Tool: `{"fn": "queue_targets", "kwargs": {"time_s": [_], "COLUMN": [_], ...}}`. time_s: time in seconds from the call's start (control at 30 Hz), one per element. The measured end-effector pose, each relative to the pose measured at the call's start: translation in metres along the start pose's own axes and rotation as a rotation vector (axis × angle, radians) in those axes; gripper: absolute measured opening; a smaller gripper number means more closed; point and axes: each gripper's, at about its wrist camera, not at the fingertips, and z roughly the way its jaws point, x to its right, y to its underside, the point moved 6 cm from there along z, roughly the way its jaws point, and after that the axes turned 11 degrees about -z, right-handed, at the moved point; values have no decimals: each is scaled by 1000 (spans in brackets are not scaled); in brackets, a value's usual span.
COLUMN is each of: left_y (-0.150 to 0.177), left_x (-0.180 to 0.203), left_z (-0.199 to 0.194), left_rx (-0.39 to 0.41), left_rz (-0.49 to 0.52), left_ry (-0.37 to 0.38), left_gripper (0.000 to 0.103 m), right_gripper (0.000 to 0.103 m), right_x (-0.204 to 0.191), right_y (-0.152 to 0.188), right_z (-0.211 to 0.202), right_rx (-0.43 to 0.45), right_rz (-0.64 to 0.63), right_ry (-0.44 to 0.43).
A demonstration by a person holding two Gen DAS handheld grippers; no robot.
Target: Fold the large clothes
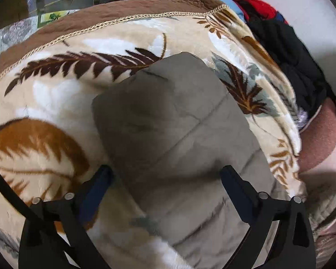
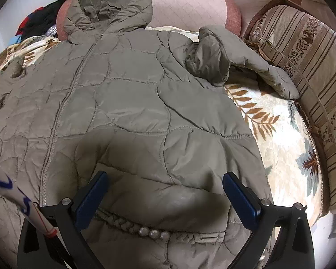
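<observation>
The olive quilted hooded jacket (image 2: 127,103) lies spread on a leaf-print blanket (image 2: 277,139), under the wide-open left gripper (image 1: 165,174) and right gripper (image 2: 165,179), neither gripping it.

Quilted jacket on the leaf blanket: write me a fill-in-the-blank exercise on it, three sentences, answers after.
1. The olive quilted jacket lies spread on a blanket printed with ____.
2. The jacket's front is closed by a ____ that runs from collar to hem.
3. The jaws of the right gripper stand ____ above the jacket's lower part, and so do those of the left gripper over a sleeve.

Missing words: leaves; zipper; open
</observation>
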Motion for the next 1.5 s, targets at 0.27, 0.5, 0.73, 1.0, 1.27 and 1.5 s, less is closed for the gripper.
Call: {"fn": "queue_targets", "kwargs": {"time_s": [0.27,0.5,0.73,1.0,1.27,1.5], "left_y": [6,56,194,370,406,378], "left_x": [19,101,214,278,220,127], "left_z": [-36,-151,-242,-281,-299,-284], "left_rx": [59,144,104,-61,-28,121], "left_rz": [86,322,596,793,820,766], "left_ry": [-61,102,336,487,442,236], "left_gripper": [17,12,11,46,63,68], "right_gripper": [101,98,98,99,99,99], "right_x": [-2,-5,9,44,72,55], "right_y": [-1,7,19,44,59,3], "right_z": [2,-14,-45,-64,-74,-61], "right_rx": [11,66,153,184,182,164], "right_rz": [-3,20,64,164,252,175], "right_ry": [-16,-94,-135,-167,-204,-260]}}
